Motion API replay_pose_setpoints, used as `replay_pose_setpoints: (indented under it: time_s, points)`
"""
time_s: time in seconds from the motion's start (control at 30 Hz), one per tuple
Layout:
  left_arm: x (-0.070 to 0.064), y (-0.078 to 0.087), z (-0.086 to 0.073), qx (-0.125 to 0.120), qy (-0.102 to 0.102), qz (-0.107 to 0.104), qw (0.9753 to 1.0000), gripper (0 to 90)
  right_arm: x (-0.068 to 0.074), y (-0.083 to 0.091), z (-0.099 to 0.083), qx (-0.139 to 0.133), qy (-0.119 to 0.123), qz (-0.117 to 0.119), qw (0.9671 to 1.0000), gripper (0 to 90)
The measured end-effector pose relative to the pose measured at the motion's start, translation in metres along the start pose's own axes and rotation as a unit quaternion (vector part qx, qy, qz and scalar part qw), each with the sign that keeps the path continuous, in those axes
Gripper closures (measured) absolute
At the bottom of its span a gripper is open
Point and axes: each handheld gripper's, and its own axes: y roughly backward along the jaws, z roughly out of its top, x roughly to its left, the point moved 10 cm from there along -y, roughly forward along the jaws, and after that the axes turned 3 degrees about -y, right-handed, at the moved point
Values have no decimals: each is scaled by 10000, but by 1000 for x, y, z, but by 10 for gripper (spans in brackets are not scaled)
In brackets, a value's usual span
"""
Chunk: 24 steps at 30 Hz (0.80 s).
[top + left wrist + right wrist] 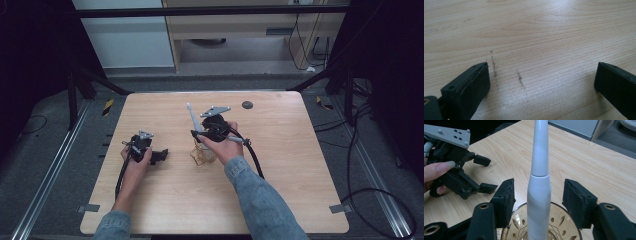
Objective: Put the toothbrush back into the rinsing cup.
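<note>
A slim white plastic toothbrush-like handle (538, 195) stands upright in a clear amber-tinted glass cup with etched leaf patterns (564, 225), near the middle of the light wooden surface (280, 200). In the right gripper view, the right gripper (537, 200) hovers just above the cup's rim with its black jaws spread wide, one on either side of the handle, and a clear gap remains between each pad and the white shaft, so nothing is gripped. In the high view the handle leans slightly away toward the far-left above the right hand (225, 147). The left gripper (161, 156) rests low over the surface, well apart to the left of the cup; its own view shows its jaws wide apart over bare wood with faint dark scuff marks (495, 68) between them.
</note>
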Motion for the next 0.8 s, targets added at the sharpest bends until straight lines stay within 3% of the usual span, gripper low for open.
replay_pose_setpoints:
  time_s: [0.27, 0.5, 0.8]
  points:
    - [0, 0, 0, 1, 0, 0, 10000, 0, -2, 2, 0, 29, -120, -49, 9999, 288]
    - [0, 0, 0, 0, 2, 1, 10000, 0, -4, 5, 1, -12, -85, -169, 9998, 192]
    - [0, 0, 0, -1, 0, 1, 10000, 0, -7, 11, 3, -65, -49, -323, 9994, 126]
